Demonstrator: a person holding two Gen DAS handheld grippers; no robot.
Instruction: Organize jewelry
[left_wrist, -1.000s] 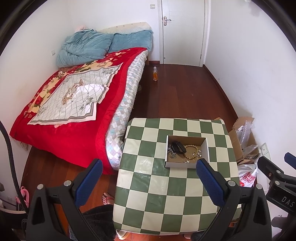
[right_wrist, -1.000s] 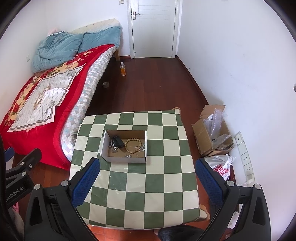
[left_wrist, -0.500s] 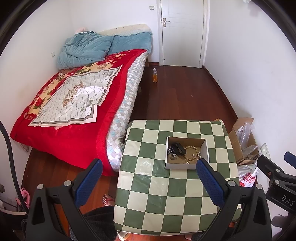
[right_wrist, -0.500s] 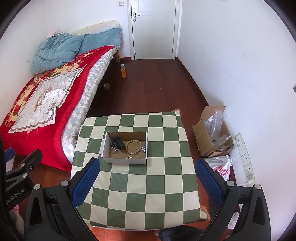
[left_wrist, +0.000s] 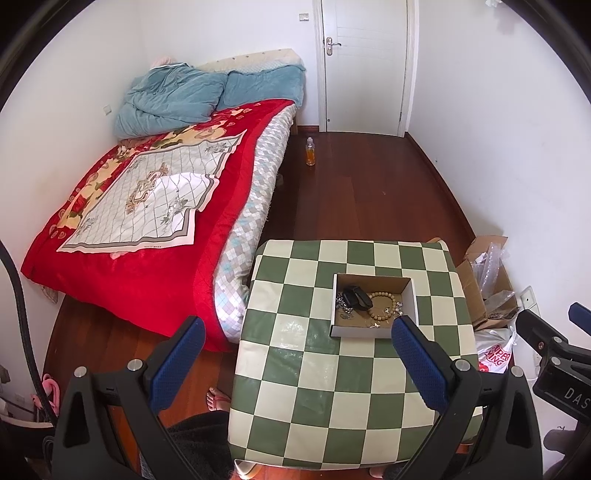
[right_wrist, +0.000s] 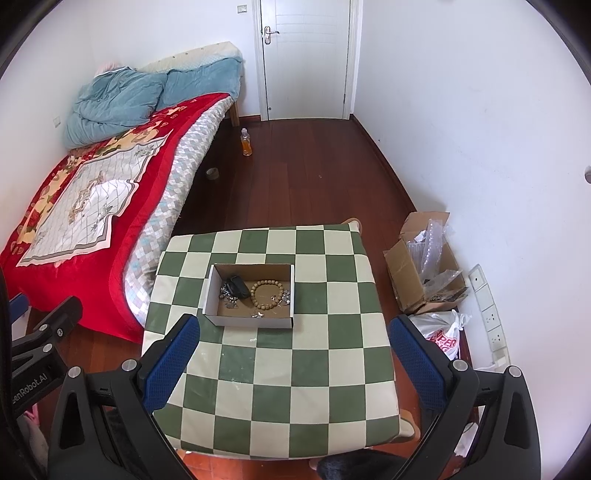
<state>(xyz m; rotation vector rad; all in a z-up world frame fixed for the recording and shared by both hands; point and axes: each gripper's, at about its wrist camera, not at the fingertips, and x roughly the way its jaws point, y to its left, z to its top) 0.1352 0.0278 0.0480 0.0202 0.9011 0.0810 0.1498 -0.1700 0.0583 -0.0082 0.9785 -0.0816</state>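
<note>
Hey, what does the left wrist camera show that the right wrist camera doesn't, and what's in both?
Only the left wrist view shows a bare foot in a sandal on the floor beside the table, and the right tongs at its right edge.

Only the right wrist view shows a roll of tape on the floor by the bed, a white power strip along the wall, and the left tongs at its left edge.

Both show the checkered table, the cardboard tray holding a bead bracelet, the bed and the orange bottle.
</note>
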